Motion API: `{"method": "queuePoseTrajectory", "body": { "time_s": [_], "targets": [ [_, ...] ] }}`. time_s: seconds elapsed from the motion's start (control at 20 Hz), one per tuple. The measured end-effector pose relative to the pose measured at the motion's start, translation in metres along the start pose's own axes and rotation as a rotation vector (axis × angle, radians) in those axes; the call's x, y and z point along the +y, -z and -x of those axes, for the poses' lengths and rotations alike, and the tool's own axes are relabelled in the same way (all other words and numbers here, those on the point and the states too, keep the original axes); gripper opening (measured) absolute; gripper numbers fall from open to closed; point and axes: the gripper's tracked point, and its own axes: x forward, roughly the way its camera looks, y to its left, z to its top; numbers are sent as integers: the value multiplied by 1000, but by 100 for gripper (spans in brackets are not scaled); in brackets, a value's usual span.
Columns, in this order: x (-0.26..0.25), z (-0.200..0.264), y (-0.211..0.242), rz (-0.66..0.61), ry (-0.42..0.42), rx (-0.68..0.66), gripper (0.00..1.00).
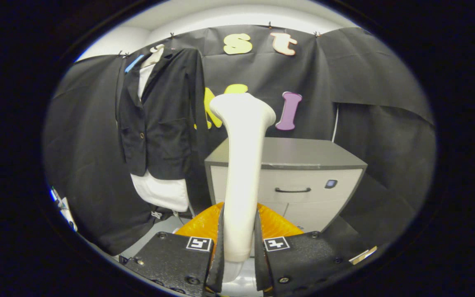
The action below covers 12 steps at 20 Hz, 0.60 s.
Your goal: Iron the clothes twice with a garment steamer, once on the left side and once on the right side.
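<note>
**A:** Garment steamer (243, 173) stands upright between the two fingers of the tool (239, 247), both fingers pressed against its lower handle — the tool pinches the steamer, head at top, flared and facing away toward the booth wall.

**B:** And the clothes?

**A:** Black blazer (161, 115) over a white shirt (161, 192), hung on a hanger beyond the fingers and off to the left, well apart from the steamer head. Neither side appears ironed yet, by my reading.

**B:** Risks from here?

**A:** The grip sits low on a tall, smooth handle. A quick swing toward the blazer could let the steamer tip or twist between the fingers. The blazer hangs loose, so a firm push would likely swing it away instead of pressing it; the head could also snag on the lapel or button.

**B:** Any containers?

**A:** A grey drawer cabinet (299, 177) directly behind the steamer, its drawer closed with a dark handle; contents cannot be told. An orange, translucent piece (202, 225) sits just ahead of the fingers at the steamer's base — possibly its water tank, but I cannot tell, nor whether it holds anything.
</note>
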Motion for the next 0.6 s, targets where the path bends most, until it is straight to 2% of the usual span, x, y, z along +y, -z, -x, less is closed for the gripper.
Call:
{"method": "queuePoseTrajectory", "body": {
  "time_s": [0.3, 0.6],
  "targets": [
    [-49, 29, 49, -30, 24, 54, 33],
    [-69, 46, 68, -47, 51, 70, 33]
  ]
}}
